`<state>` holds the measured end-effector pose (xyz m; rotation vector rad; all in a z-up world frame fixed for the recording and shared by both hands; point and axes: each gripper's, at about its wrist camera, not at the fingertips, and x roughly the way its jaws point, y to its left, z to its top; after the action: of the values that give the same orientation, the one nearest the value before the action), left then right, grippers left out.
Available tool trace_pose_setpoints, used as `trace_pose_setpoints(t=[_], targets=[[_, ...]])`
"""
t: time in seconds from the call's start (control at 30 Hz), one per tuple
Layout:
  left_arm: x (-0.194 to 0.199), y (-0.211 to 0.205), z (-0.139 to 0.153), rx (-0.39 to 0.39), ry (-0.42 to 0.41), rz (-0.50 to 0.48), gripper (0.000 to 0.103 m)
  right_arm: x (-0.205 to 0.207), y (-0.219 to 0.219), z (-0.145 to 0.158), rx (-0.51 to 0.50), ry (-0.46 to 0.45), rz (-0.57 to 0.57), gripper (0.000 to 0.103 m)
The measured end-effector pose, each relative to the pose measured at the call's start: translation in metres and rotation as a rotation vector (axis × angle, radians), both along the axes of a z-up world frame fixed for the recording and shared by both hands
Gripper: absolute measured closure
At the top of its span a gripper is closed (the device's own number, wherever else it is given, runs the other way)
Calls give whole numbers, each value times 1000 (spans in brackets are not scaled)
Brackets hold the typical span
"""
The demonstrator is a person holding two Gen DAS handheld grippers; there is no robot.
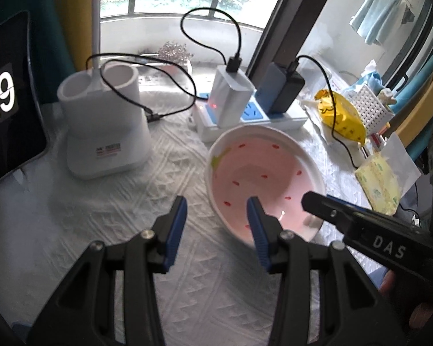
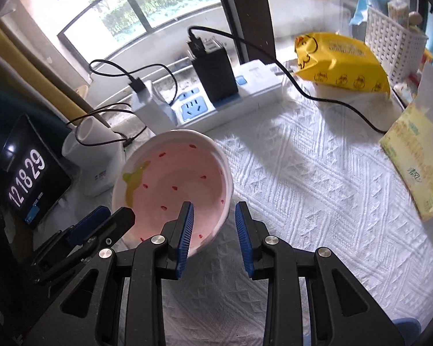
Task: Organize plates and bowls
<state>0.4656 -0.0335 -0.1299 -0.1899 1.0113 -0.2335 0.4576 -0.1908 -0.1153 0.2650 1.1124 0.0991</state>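
Both grippers hang over the bowl (image 1: 262, 181) with jaws parted and holding nothing. The left gripper (image 1: 218, 216) has the near-left rim between its pads, and the right gripper (image 2: 213, 222) straddles the near-right rim, neither pad clearly pressing. My worry is a lopsided pinch that tips the bowl toward the power strip (image 2: 231, 101) and cables (image 2: 326, 95) just beyond it.
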Motion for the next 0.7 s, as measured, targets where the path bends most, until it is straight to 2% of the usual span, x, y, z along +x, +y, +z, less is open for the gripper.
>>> trace_pose_setpoints(t=[0.23, 0.33, 0.43, 0.7], targets=[[2, -4, -4, -13, 8, -17, 61, 6, -2, -15, 37, 62, 16, 72], [4, -4, -7, -23, 17, -24, 66, 9, -1, -21, 60, 81, 26, 81], [5, -7, -11, -30, 22, -35, 72, 10, -4, -21, 81, 81, 22, 83], [1, -7, -10, -33, 15, -22, 75, 7, -1, -17, 63, 55, 35, 83]])
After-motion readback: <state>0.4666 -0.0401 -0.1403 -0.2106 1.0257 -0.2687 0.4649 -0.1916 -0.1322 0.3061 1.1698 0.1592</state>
